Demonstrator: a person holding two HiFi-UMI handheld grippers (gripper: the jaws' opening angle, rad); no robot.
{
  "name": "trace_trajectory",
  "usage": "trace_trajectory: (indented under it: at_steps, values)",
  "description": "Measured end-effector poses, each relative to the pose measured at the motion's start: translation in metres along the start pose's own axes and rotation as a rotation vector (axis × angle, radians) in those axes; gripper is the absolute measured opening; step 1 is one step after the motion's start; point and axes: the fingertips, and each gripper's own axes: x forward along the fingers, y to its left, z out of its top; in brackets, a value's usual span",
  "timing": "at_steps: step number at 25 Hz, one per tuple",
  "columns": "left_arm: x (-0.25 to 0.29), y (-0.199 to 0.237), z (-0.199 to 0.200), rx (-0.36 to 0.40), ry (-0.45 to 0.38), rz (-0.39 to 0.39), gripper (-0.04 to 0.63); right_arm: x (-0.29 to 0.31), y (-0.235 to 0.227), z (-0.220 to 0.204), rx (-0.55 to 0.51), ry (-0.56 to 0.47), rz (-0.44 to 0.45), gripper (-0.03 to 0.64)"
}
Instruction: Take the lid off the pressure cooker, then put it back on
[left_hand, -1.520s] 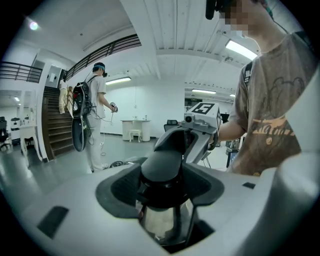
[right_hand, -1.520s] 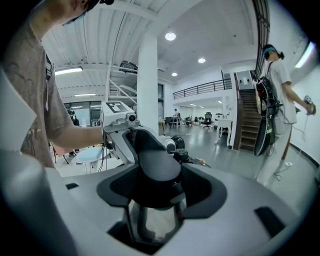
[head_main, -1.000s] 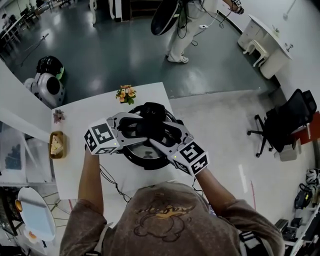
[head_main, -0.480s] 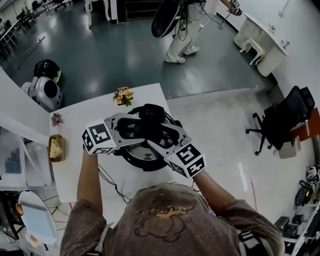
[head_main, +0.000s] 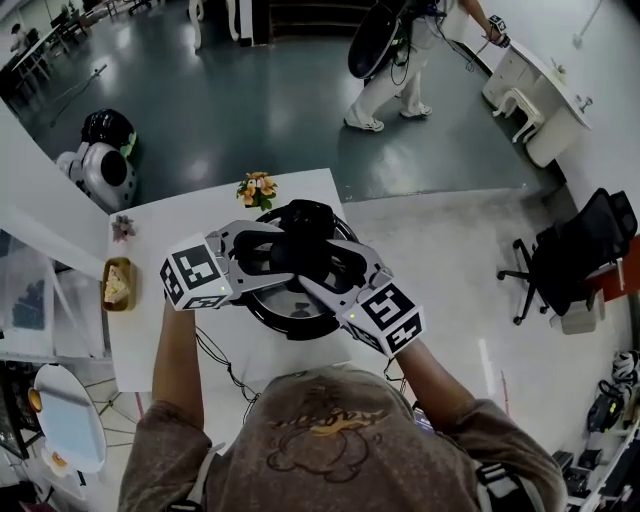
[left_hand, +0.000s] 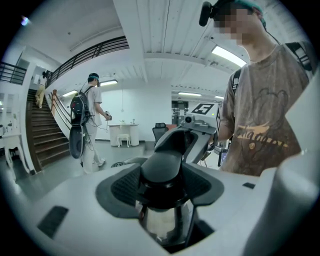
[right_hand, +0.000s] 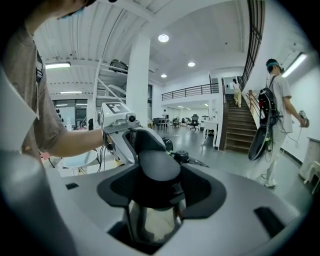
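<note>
Pinching the lid handle (left_hand: 161, 167) from opposite ends with left gripper (left_hand: 161, 184) and right gripper (right_hand: 156, 187); showing pot (head_main: 285, 323) and table (head_main: 160, 250) only from above.

My count from here.
- Grippers: two, left gripper (left_hand: 165, 200) and right gripper (right_hand: 152, 200).
- Marker cubes (head_main: 195, 275): two, one per gripper.
- Pressure cooker (head_main: 262, 315): one. Lid (head_main: 292, 300): one.
- Tables: I make three. White table (head_main: 140, 340) under cooker, round table (head_main: 70, 430) lower left, desk (head_main: 545, 75) far right.
- Flower bunches: two. Orange bunch (head_main: 257, 188), small pink bunch (head_main: 123, 228).
- Wooden dish (head_main: 117, 285): one.
- Office chair (head_main: 570, 255): one.
- People: I see three. Gripper holder (head_main: 330, 440), walker with backpack (head_main: 385, 70), figure on stairs (left_hand: 39, 95).
</note>
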Motion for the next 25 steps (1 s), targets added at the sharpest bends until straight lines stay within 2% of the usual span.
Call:
trace_trajectory:
  at_steps: [8,18,25]
  values:
    - [-0.032,-0.012,0.015,-0.03,0.013,0.173,0.264,0.001,0.023,0.025,-0.083,-0.026,0.152,0.261]
    - [-0.107,-0.062,0.004,-0.125,0.039,0.447,0.264,0.016,0.105,0.047,-0.182,-0.053,0.42,0.261]
    - [-0.144,-0.1,-0.012,-0.161,0.042,0.545,0.264,0.022,0.16,0.046,-0.224,-0.043,0.515,0.261]
